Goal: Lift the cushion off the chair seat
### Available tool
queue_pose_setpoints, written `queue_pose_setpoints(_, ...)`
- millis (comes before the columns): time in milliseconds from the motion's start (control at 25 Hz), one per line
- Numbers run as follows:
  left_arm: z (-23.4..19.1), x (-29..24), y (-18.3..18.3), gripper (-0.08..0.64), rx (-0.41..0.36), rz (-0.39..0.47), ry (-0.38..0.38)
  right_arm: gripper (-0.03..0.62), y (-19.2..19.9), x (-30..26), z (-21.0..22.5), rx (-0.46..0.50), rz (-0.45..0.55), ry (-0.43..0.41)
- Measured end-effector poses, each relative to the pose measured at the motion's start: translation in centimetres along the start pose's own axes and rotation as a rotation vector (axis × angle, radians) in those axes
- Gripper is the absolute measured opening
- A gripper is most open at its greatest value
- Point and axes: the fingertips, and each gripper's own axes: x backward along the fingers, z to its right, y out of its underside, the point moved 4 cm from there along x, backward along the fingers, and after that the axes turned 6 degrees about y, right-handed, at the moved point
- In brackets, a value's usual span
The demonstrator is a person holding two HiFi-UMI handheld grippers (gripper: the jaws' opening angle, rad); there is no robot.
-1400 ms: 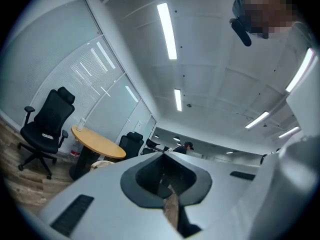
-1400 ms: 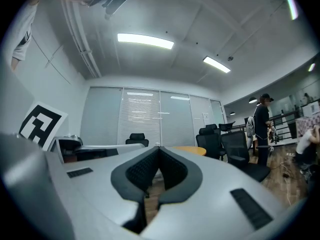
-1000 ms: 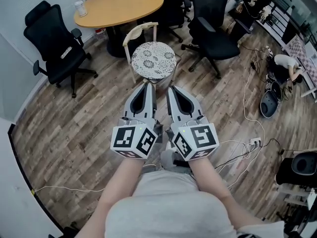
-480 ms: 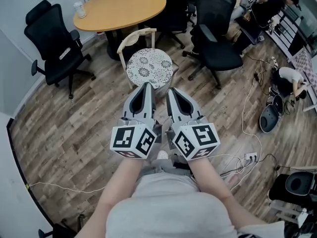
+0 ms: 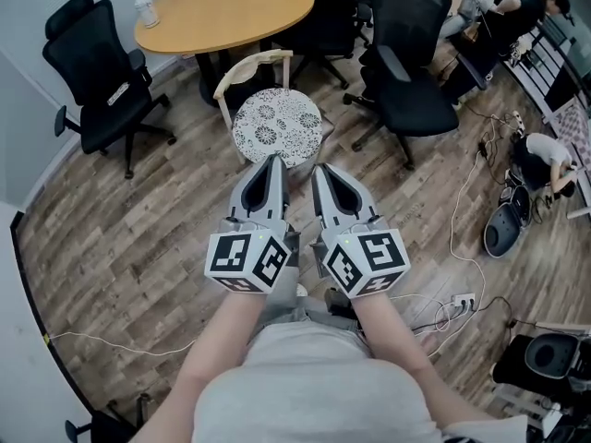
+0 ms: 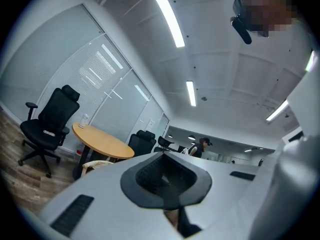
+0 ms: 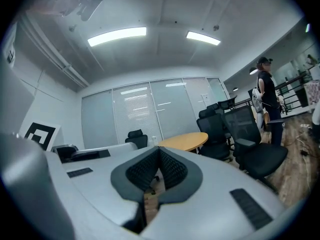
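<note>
The round white cushion [image 5: 275, 124] with a dark flower print lies on the seat of a pale wooden chair [image 5: 247, 65], just ahead of both grippers in the head view. My left gripper [image 5: 274, 161] is shut and empty, its tips near the cushion's front edge. My right gripper [image 5: 319, 168] is beside it, also shut with nothing in it. In the left gripper view the shut left gripper [image 6: 165, 170] hides the cushion, and only the chair's back [image 6: 95, 163] shows. The right gripper view shows the shut right gripper [image 7: 157, 172] level, without the cushion.
A round wooden table [image 5: 226, 7] with a cup [image 5: 145, 11] stands behind the chair. Black office chairs [image 5: 92, 67] [image 5: 411, 67] flank it. Cables and a power strip [image 5: 459, 301] lie on the floor at the right, near a crouching person [image 5: 545, 155].
Both grippers have travelled forward towards the chair, and the cushion now sits nearer their tips and slightly further left in the head view. Both stay shut.
</note>
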Motion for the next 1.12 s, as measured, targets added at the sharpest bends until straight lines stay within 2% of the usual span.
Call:
queue_pose_setpoints(520,-6.3,-10.9,2.5,0.003,0.030,-0.024,-0.031,0.020,0.6,-10.7,6.4,0.012,-0.050,-0.005)
queue_pose_setpoints(1120,-16.0,-22.8,2.2,0.003,0.098,-0.014,-0.094,0.020,0.4,-26.4,10.7,0.021,-0.099,-0.060)
